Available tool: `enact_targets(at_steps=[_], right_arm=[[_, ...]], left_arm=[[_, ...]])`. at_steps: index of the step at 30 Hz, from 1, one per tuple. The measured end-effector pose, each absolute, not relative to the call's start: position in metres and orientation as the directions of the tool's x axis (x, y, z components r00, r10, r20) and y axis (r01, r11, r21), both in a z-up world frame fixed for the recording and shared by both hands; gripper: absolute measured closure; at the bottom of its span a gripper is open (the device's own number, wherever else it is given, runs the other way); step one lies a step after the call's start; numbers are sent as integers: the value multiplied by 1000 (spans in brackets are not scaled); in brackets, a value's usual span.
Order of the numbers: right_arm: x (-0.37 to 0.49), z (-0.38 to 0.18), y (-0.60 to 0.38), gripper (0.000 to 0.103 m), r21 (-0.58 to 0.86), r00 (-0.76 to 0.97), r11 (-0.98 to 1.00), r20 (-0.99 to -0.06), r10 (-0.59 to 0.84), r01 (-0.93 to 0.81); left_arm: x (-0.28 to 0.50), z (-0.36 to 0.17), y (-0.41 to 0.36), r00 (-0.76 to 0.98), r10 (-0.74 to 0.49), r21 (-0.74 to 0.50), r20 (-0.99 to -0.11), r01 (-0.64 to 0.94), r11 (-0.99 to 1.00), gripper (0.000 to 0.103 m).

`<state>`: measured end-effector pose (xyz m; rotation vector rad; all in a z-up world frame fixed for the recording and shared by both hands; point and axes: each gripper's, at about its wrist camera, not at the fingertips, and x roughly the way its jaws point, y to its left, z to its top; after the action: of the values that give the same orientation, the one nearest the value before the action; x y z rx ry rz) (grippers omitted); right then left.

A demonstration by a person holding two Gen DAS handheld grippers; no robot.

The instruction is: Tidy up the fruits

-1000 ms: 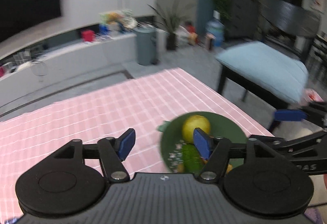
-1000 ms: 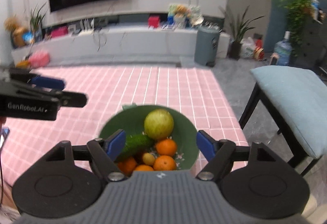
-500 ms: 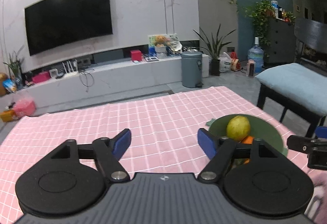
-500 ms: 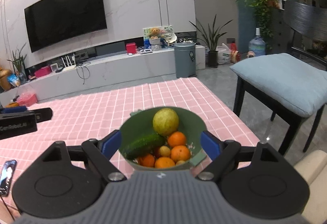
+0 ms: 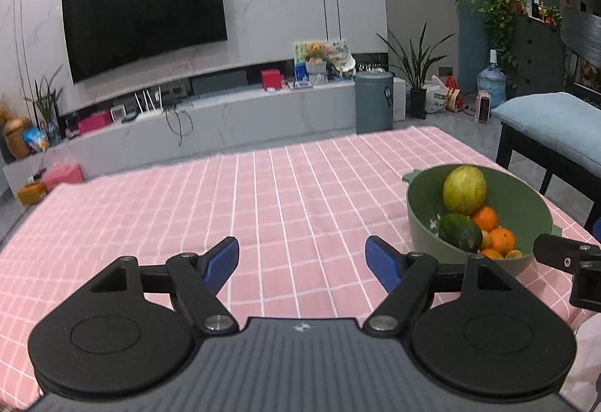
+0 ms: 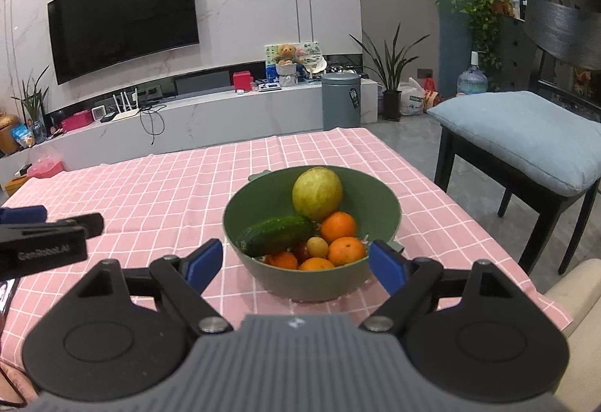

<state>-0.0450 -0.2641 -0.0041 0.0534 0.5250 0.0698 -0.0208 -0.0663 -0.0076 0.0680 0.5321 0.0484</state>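
Note:
A green bowl (image 6: 379,201) stands on the pink checked tablecloth (image 6: 169,194). It holds a large yellow-green fruit (image 6: 317,192), a cucumber (image 6: 276,235), several oranges (image 6: 338,226) and a small yellow fruit (image 6: 317,246). My right gripper (image 6: 296,263) is open and empty, just in front of the bowl. My left gripper (image 5: 302,261) is open and empty over bare cloth, left of the bowl (image 5: 420,209). The left gripper also shows at the left edge of the right wrist view (image 6: 45,224).
A dark chair with a blue cushion (image 6: 526,134) stands right of the table. A phone (image 6: 5,295) lies at the table's left edge. A TV wall and a low cabinet (image 6: 210,111) lie beyond the far edge. A beige seat (image 6: 578,284) sits near right.
Both grippers have pulled back and tilted up from the bowl. The left gripper has swung left, so the bowl now sits at its right. Both stay open.

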Motion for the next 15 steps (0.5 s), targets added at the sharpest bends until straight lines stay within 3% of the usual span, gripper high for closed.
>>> enact_targets(at_steps=[15], right_arm=[[-44, -13, -258, 18, 35, 861, 997, -502, 76, -68]], left_arm=[[-24, -15, -70, 833, 70, 96, -549, -21, 995, 13]])
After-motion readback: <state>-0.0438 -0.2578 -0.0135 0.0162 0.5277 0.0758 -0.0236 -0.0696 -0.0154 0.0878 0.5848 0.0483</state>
